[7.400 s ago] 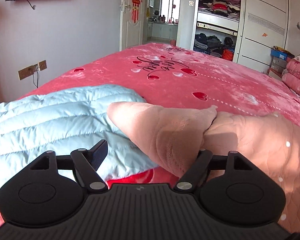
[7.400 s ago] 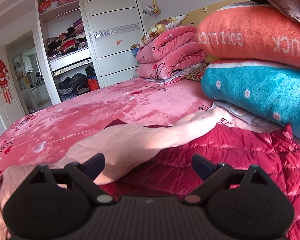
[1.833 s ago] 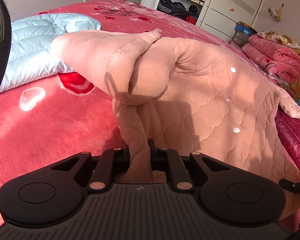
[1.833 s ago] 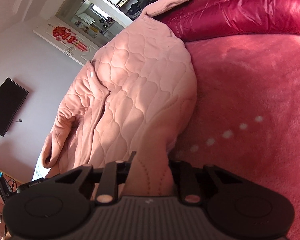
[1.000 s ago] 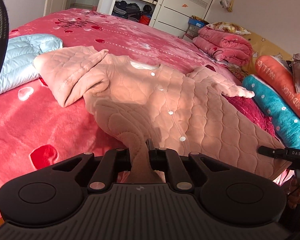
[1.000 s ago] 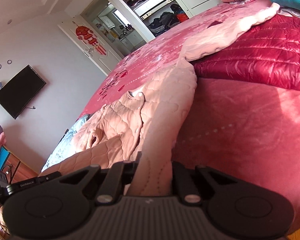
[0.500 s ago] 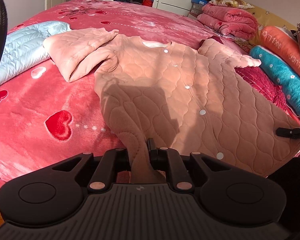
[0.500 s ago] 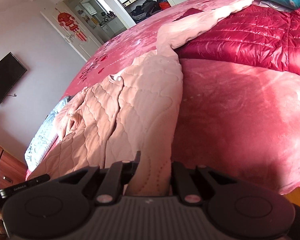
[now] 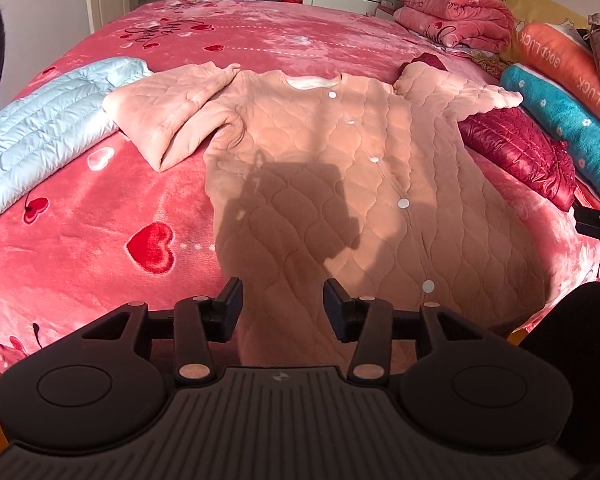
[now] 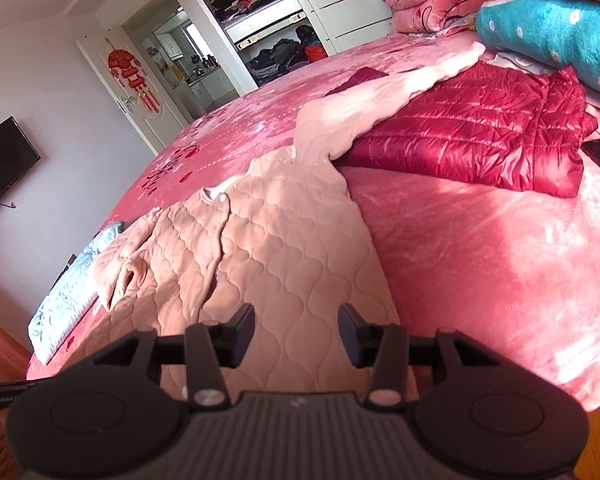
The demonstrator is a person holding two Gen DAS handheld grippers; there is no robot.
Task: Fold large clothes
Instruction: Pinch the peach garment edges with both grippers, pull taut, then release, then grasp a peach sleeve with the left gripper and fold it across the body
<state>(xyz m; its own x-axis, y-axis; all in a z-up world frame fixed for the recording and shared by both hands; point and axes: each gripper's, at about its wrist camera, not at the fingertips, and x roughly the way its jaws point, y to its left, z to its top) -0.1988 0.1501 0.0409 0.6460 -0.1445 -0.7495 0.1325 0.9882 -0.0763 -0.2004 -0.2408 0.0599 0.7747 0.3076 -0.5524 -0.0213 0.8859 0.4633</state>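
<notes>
Only the left wrist view shows the pale blue jacket [image 9: 56, 116] whole, by the bed's [image 9: 100, 248] left edge; the pink quilted garment [image 9: 340, 168] lies flat mid-bed, hem at the near edge; left gripper [image 9: 283, 304] and right gripper [image 10: 296, 330] hover over that hem, jaws apart, empty.

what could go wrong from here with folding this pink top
The pink top hangs its hem over the bed edge, so it may slide off. Its right sleeve lies on the red jacket, which could drag along. The left sleeve is already doubled, risking a lumpy fold.
</notes>
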